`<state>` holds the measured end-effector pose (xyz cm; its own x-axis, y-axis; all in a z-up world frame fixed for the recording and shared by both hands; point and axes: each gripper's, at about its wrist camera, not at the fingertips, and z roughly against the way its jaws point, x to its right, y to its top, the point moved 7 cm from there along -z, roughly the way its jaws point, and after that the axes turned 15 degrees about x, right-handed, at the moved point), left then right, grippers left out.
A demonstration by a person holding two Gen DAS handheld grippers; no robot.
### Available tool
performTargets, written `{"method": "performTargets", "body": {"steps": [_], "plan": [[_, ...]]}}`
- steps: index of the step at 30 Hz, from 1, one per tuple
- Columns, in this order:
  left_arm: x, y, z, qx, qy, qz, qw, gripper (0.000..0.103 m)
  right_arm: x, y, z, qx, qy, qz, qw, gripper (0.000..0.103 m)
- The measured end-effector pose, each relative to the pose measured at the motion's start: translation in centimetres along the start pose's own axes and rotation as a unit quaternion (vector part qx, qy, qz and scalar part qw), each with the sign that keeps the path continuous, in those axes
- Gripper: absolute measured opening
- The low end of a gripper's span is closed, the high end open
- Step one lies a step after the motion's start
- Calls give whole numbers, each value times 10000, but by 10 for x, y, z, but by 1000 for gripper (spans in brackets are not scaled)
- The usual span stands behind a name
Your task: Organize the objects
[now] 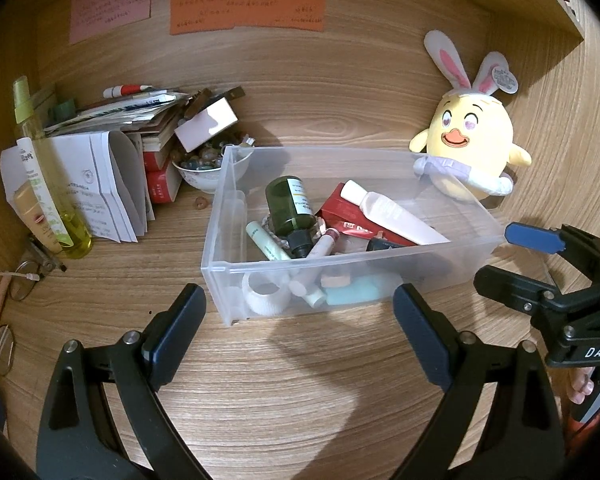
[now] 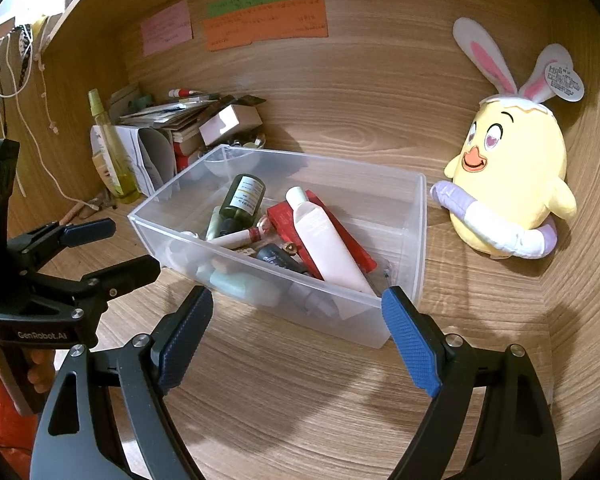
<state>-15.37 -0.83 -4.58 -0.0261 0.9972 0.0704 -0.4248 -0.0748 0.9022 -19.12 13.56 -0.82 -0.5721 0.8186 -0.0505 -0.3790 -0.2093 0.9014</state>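
A clear plastic bin (image 1: 220, 216) (image 2: 416, 216) stands on the wooden desk, filled with several toiletries: a dark green bottle (image 1: 290, 206) (image 2: 242, 196), a white tube (image 1: 392, 212) (image 2: 324, 236), a red box (image 1: 340, 210) (image 2: 284, 218) and a pale teal item (image 1: 356, 292) (image 2: 240, 284). My left gripper (image 1: 298, 308) is open just in front of the bin, nothing between its fingers. My right gripper (image 2: 296, 312) is open near the bin's near right corner, also empty. Each gripper shows in the other's view: the right gripper (image 1: 512, 256), the left gripper (image 2: 124, 246).
A yellow chick plush (image 1: 472, 140) (image 2: 512, 176) with bunny ears sits right of the bin. At the back left lie stacked papers and books (image 1: 112, 160), a bowl of beads (image 1: 208, 168) and a yellow spray bottle (image 1: 44, 168). Glasses (image 1: 24, 280) rest at the left edge.
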Motion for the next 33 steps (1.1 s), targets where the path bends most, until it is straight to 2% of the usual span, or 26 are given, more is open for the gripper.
{"method": "performTargets", "body": {"steps": [20, 28, 33], "plan": [[1, -3, -4, -48, -7, -14, 10000, 96, 3, -2, -2, -64, 31, -65, 10000, 85], [8, -5, -3, -81, -180, -36, 9998, 96, 5, -2, -2, -71, 24, -84, 9999, 85], [14, -7, -4, -117, -166, -129, 9997, 96, 6, -3, -2, -77, 15, -90, 9999, 85]]}}
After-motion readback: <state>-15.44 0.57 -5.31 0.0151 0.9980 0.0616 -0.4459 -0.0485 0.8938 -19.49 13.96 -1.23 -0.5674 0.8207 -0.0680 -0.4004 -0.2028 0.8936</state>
